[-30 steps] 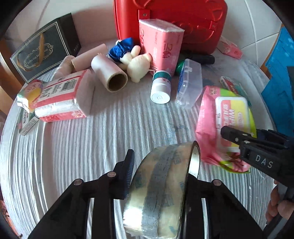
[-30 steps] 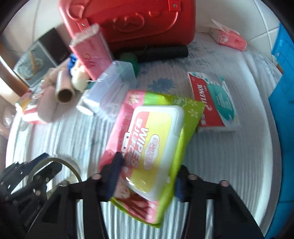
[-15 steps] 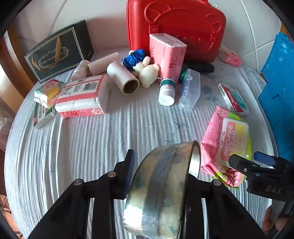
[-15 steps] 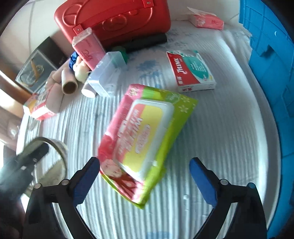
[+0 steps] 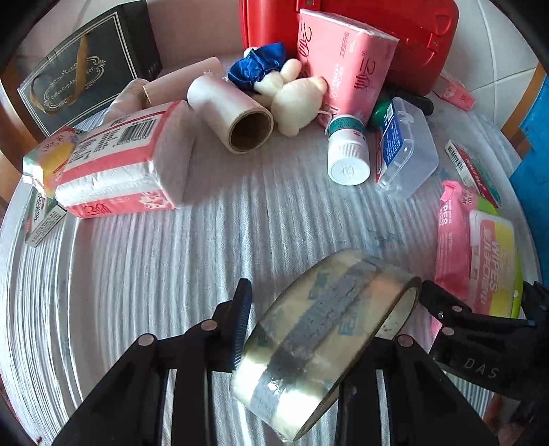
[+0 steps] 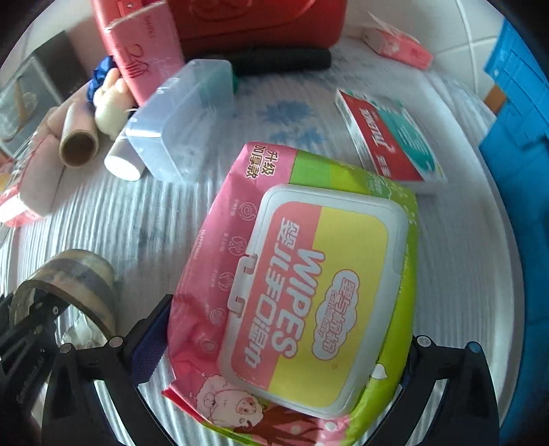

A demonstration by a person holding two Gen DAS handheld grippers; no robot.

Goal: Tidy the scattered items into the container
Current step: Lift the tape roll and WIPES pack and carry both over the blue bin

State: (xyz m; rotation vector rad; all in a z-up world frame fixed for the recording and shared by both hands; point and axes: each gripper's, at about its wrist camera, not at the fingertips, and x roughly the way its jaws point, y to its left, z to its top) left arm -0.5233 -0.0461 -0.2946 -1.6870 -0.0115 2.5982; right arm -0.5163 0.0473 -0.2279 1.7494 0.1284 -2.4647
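My left gripper (image 5: 308, 329) is shut on a roll of clear packing tape (image 5: 322, 339) and holds it above the white ribbed table; the tape also shows in the right wrist view (image 6: 68, 284). My right gripper (image 6: 274, 346) straddles a pink and green pack of wipes (image 6: 302, 291) that lies flat on the table; its fingers stand wide at both sides of the pack, open. The wipes show at the right in the left wrist view (image 5: 477, 254). The blue container (image 6: 514, 137) stands at the right edge.
At the back lie a red case (image 5: 394, 31), pink tissue packs (image 5: 120, 164), a cardboard-core roll (image 5: 233, 113), a plush toy (image 5: 295, 96), a white bottle (image 5: 346, 151), a clear plastic box (image 6: 178, 120), a Tylenol box (image 6: 387, 137) and a dark gift box (image 5: 82, 68).
My right gripper, which had opened and pulled back from the wipes, has come down close over the pack again, fingers wide. My left gripper still holds the tape and moved nearer the table.
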